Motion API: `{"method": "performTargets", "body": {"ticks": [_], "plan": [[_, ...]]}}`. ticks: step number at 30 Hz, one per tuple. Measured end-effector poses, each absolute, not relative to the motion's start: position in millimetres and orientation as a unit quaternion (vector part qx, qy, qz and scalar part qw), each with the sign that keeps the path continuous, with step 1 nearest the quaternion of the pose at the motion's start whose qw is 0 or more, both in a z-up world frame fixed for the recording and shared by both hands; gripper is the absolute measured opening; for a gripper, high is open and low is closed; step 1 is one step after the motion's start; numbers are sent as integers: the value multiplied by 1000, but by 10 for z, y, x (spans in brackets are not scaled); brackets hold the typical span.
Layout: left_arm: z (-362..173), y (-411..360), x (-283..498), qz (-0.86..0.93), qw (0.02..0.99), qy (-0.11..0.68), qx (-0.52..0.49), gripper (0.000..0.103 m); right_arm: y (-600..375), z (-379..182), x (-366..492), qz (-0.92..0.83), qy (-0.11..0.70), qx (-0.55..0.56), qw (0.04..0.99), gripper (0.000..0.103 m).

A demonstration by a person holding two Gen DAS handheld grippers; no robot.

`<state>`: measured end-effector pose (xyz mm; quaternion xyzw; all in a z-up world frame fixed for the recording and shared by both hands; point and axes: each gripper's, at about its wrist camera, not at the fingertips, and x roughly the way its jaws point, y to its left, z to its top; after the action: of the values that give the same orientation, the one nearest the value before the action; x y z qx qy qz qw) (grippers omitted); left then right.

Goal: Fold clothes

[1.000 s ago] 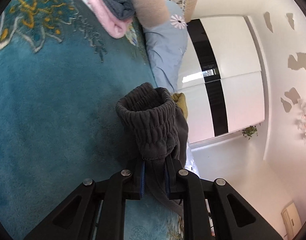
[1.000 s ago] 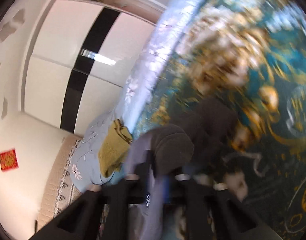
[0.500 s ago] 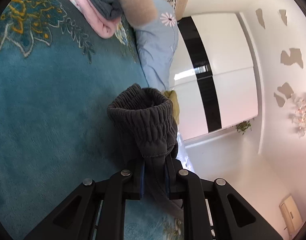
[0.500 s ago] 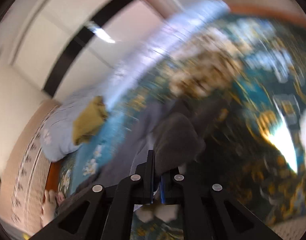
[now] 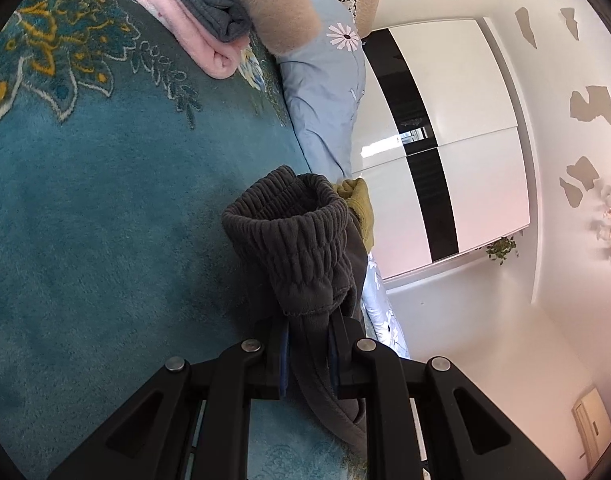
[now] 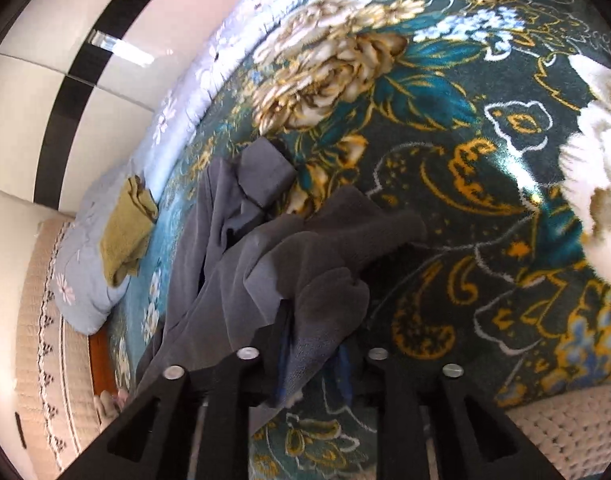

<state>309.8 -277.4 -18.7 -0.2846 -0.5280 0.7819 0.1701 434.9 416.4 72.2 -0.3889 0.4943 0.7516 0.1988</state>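
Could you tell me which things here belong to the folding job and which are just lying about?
Part of the job:
- grey trousers, clamped in the left gripper
- right gripper, jaws opening with the trouser cloth between them

Just lying about:
- olive cloth
- pink blanket
- folded grey garment
- blue pillow
- floral bedspread
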Motion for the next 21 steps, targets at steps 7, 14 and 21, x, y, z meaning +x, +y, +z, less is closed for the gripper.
{"method": "performTargets", "body": {"ticks": [7,14,21], "plan": [[-206,-2790,3087,779,169,-531,-286,15,4486,922,4592,756,478,-357,268,49],[-207,-2779,3081,782,165,-527,-290,15,4242,1254,3956,815,421,-322,235,51],[-202,-2759,3057,788,160,-516,-294,15,3458,869,2603,793,414,-418,158,65]]}}
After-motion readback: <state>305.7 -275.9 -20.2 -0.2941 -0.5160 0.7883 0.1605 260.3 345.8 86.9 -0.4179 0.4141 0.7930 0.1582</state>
